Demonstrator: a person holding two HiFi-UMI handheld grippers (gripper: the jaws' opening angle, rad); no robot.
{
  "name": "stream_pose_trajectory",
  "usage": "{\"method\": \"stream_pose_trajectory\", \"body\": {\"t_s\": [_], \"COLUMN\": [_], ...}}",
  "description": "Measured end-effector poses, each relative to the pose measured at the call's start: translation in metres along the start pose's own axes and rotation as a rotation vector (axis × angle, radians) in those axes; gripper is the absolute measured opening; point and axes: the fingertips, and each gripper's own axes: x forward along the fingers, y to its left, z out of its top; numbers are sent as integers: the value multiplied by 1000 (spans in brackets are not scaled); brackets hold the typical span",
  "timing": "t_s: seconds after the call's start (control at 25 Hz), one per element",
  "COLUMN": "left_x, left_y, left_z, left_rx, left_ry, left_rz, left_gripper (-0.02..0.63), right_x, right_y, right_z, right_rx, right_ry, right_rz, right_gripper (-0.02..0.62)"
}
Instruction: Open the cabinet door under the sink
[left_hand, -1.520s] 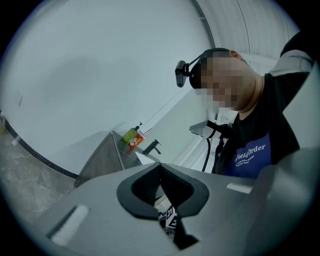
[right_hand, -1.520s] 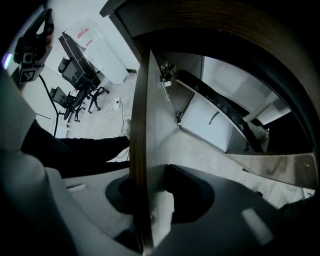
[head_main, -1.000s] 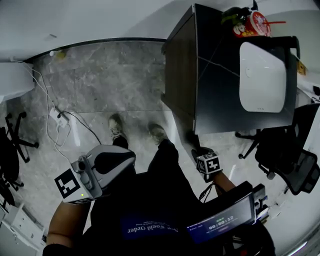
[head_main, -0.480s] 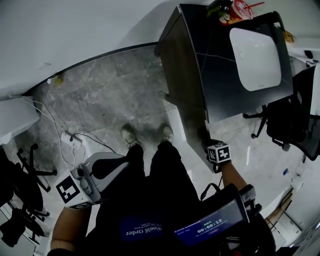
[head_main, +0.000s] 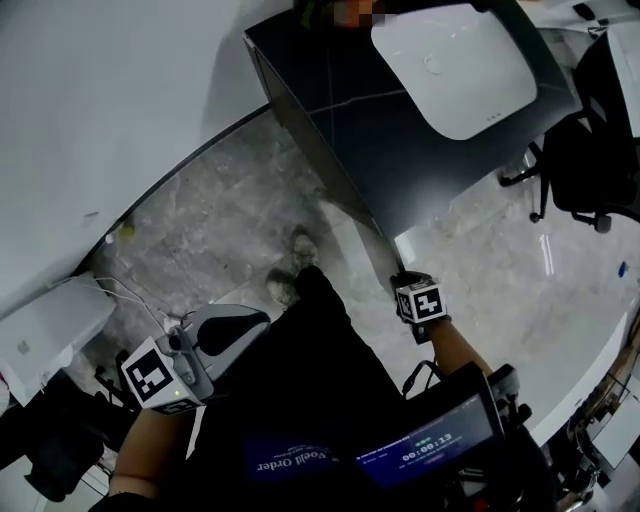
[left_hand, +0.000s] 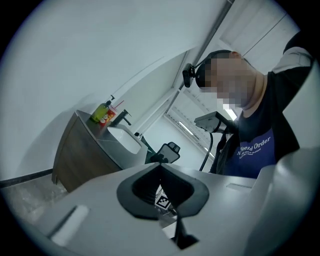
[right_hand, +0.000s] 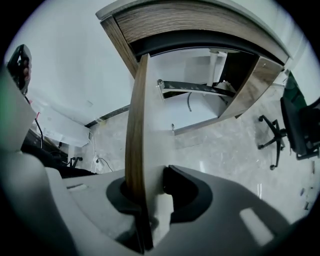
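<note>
The vanity has a dark countertop (head_main: 340, 110) with a white sink (head_main: 455, 65). Its wood-grain cabinet door (right_hand: 136, 125) stands swung out, seen edge-on in the right gripper view. Behind it the white inside of the cabinet (right_hand: 200, 100) shows a pipe and a rail. My right gripper (right_hand: 150, 200) points down and is shut on the door's free edge. In the head view the right gripper (head_main: 393, 282) sits at the door's (head_main: 372, 245) lower corner. My left gripper (head_main: 245, 320) hangs by my left hip, far from the vanity. The left gripper (left_hand: 160, 165) holds nothing, jaws together.
A green soap bottle (left_hand: 101, 111) stands on the counter's far corner. Black office chairs (head_main: 600, 130) stand right of the vanity. A white box (head_main: 50, 335) and floor cables (head_main: 130, 295) lie at the left. A screen (head_main: 430, 440) hangs at my waist. My shoes (head_main: 290, 270) are by the door.
The head view has swung, so the vanity now sits higher and more tilted. My right gripper has kept hold of the door edge and rolled with it. The left gripper has shifted slightly.
</note>
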Motion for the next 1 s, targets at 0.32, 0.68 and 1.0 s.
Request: {"method": "stream_pose_trajectory", "body": {"t_s": [0.32,0.68,1.0], "left_x": [74,99,58], "left_y": [2,-4,-39], "left_z": [22,47,57], "left_rx": [64,91,135], "left_ry": [139,167,189], "left_rz": [-113,-150,-203], "left_gripper": [0,0,0], "right_x": [3,-3,-67], "right_y": [7,0,14], "right_z": [4,5,25], "right_rx": [38,22,115], "right_ry": [-63,-54,-228], "right_rz": [1,-22,-79], "right_gripper": [99,129,137]}}
